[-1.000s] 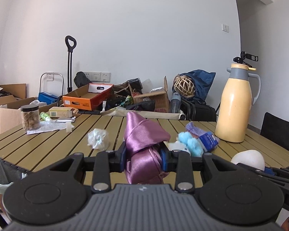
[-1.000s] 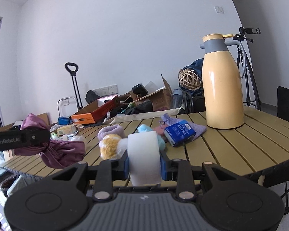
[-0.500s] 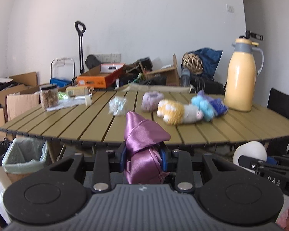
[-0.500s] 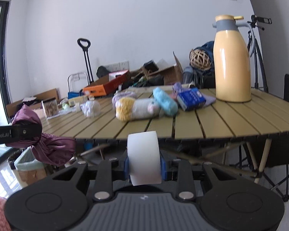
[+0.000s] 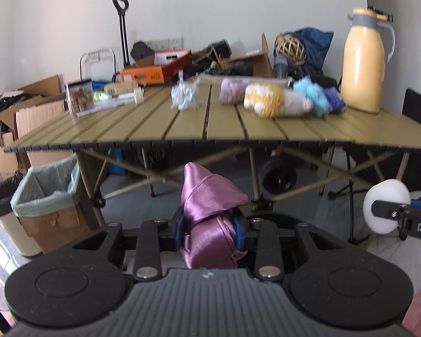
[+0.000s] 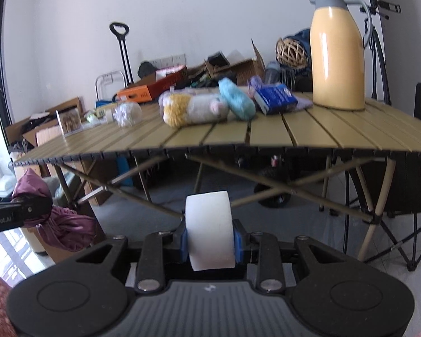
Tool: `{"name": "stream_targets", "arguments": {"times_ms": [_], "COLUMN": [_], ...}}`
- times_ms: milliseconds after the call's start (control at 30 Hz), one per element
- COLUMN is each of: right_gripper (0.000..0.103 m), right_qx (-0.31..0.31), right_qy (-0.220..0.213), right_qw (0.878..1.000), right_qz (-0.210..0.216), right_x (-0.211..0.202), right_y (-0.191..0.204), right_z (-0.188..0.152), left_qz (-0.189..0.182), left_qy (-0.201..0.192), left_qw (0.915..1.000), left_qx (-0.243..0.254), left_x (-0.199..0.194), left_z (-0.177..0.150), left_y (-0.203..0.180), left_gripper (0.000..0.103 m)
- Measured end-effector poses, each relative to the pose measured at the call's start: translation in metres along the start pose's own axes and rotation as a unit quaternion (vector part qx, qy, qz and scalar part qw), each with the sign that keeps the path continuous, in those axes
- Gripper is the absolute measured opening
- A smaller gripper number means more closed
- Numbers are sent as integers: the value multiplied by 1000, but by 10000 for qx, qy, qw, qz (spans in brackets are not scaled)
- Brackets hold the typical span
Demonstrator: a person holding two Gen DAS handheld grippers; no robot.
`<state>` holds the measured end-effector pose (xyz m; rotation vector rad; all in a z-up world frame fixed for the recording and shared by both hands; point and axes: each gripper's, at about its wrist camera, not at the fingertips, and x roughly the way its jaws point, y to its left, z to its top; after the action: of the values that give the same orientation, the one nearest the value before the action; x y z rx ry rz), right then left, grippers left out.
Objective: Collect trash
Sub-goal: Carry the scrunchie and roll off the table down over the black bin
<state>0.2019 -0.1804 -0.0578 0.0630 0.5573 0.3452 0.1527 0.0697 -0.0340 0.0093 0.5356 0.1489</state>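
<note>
We note glossy purple satin cloth at 6 o'clock, a matt white foam piece, the slatted matt table, a glossy plastic jug at 2 o'clock, and a film-lined cardboard bin.

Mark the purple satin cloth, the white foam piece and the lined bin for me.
purple satin cloth (image 5: 207, 224), left wrist view, middle of the bundle between the tongs.
white foam piece (image 6: 209, 233), right wrist view, its front curved face.
lined bin (image 5: 46, 193), left wrist view, front rim of the green liner.
</note>
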Motion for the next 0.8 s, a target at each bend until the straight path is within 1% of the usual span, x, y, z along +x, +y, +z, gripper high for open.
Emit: {"name": "stream_targets", "arguments": {"times_ms": [167,367,467,600,700,800], "right_gripper": [29,29,29,29,29,29], "right_qx": [27,166,251,354,397,422], "right_qy": [396,943,1059,1216,1392,1452], "right_qw": [9992,9952,9937,9914,9889,9881], "right_qz": [-87,-208,-262,-325,-323,-297], "right_x": [12,31,38,48,57,63], "right_y": [-6,-15,-18,-19,-21,-22], "right_z": [-13,-29,-33,-35,-36,-35], "left_qz": [36,75,45,39,65,64], "left_qy": [386,795,1008,1193,1390,1595], "left_qw": [9992,9968,9949,9928,9903,9872], "left_qx": [55,20,-7,4,-2,-47], "left_x": [16,37,48,58,68,79], "left_z": [-17,-27,-29,-31,-32,-33], "left_y": [4,5,5,3,1,0], "left_gripper": [33,33,33,33,33,33]}}
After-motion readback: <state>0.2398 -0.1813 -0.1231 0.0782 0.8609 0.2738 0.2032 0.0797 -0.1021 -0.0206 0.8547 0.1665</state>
